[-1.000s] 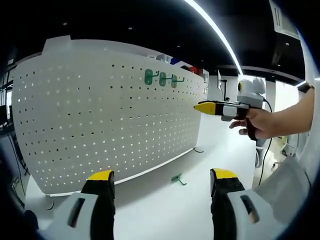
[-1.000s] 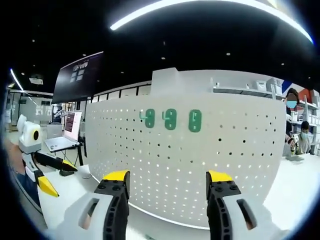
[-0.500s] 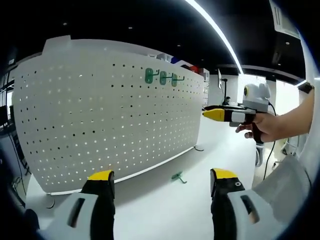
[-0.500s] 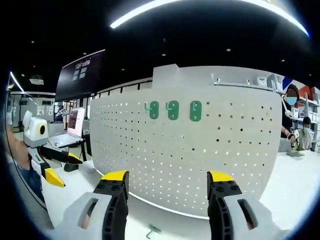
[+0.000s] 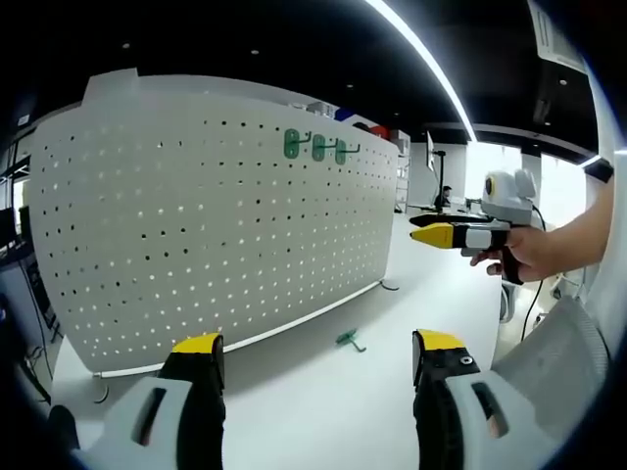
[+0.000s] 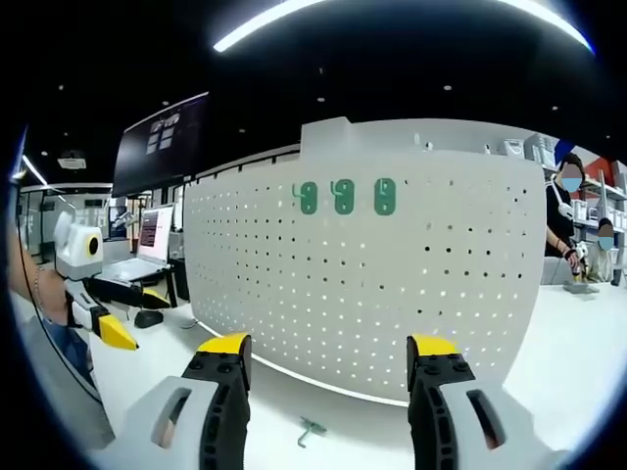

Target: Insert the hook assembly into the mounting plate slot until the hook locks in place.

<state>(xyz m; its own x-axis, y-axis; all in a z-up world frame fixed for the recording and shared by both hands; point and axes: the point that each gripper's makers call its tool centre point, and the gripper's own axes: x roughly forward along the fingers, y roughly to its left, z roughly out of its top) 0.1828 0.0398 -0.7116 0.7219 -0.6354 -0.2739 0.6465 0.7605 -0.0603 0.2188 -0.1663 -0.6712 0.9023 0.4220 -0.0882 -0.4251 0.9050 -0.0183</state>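
The loose green hook [image 5: 347,341] lay on the white table [image 5: 323,411] at twelve o'clock of the left gripper [image 5: 318,357], just in front of the pegboard [image 5: 206,225] — small and flat, it could skid off on a careless pinch or catch crooked in a hole and never lock. Three green hooks [image 6: 343,196] already hung on the board near its top edge. Both tongs stood wide apart and bare, the right gripper [image 6: 321,357] touching nothing.
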